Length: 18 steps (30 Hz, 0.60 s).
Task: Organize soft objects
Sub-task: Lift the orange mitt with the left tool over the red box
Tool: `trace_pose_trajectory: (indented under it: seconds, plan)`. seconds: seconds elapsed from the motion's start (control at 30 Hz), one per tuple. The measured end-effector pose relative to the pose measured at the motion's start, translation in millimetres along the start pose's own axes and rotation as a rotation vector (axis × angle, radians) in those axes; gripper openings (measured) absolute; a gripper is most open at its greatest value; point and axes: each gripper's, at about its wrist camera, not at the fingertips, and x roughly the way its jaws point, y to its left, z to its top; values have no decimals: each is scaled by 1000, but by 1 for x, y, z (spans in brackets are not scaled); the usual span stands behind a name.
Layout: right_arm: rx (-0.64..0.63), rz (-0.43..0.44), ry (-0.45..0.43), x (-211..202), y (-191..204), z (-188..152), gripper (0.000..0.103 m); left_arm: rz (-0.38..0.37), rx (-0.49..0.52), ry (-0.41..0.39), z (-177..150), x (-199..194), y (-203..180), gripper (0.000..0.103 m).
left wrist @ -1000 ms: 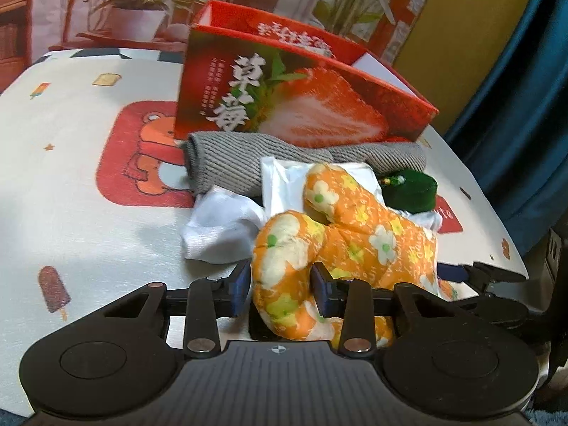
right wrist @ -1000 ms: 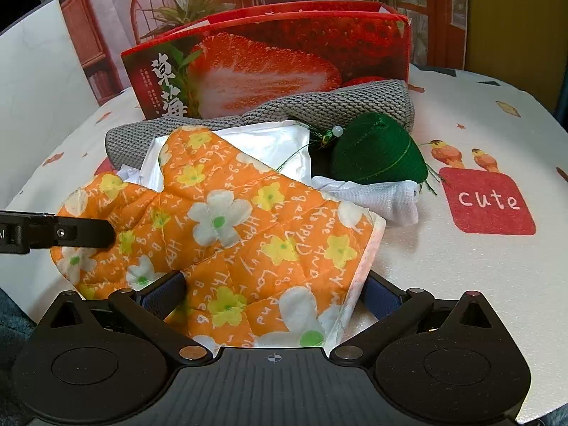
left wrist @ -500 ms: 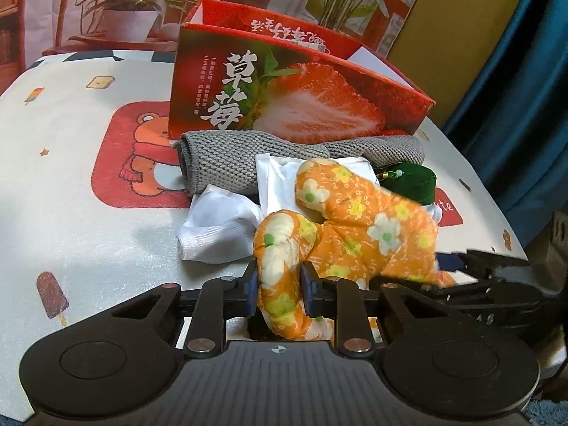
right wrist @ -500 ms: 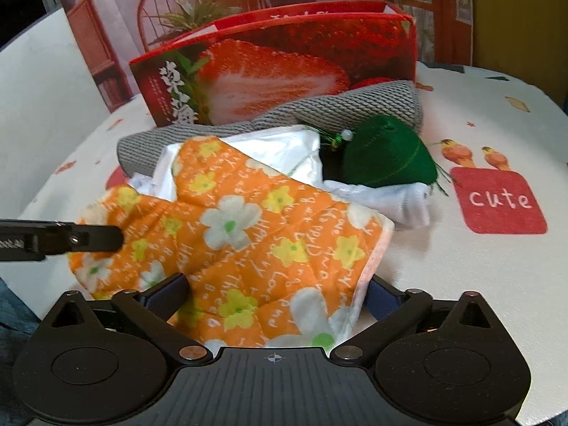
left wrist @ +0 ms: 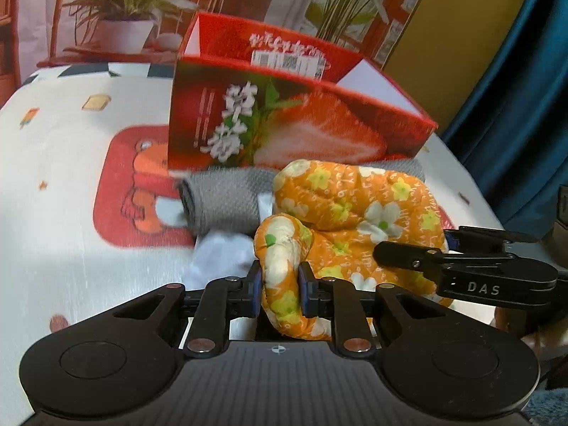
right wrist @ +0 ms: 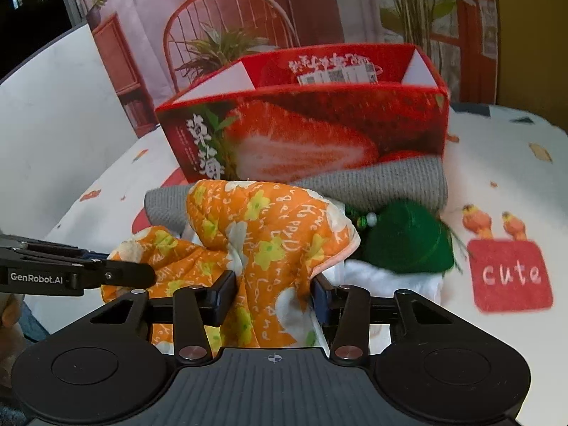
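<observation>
We've got both claws on the orange flowered oven mitt (left wrist: 355, 206) right now. Our left claw (left wrist: 280, 285) is clamped tight on the mitt's thumb end, which bulges up and over between the two pads. Our right claw (right wrist: 273, 293) has a bunched fold of the cuff end squeezed between its fingers, with the fabric spilling down in front of the camera. So the mitt (right wrist: 262, 223) hangs between the two claws, draped up above the pile on the counter (left wrist: 53, 184).

In the left view the right claw's black finger (left wrist: 408, 255) reaches across the mitt from the right side. In the right view the left claw's finger (right wrist: 117, 273) comes in from the left, touching the thumb end.

Behind the mitt sits a rolled grey towel (right wrist: 383, 184), right up against the front of the red strawberry box (right wrist: 301, 131), whose top is open. A green pouch (right wrist: 408, 245) lies just to the right of the mitt, on top of some white cloth (right wrist: 387, 277). More white cloth (left wrist: 220, 255) peeks out under the mitt on the left side. The cartoon tablecloth shows a red "cute" patch (right wrist: 511, 273) near the pouch.
</observation>
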Motion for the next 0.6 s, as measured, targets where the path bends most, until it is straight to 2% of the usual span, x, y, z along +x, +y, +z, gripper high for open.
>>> trace_pose_trajectory:
  seconds: [0.17,0.37,0.6]
  plan:
    - [-19,28,-11,-3,-5,27,38,-55,-1,-101,29,-18,4,18]
    - [-77,74,-127,-26,-5,82,32,-100,5,-225,69,-41,-1,18]
    - [-217,80,-220,-25,-3,156,31,-42,51,-334,133,-43,-11,18]
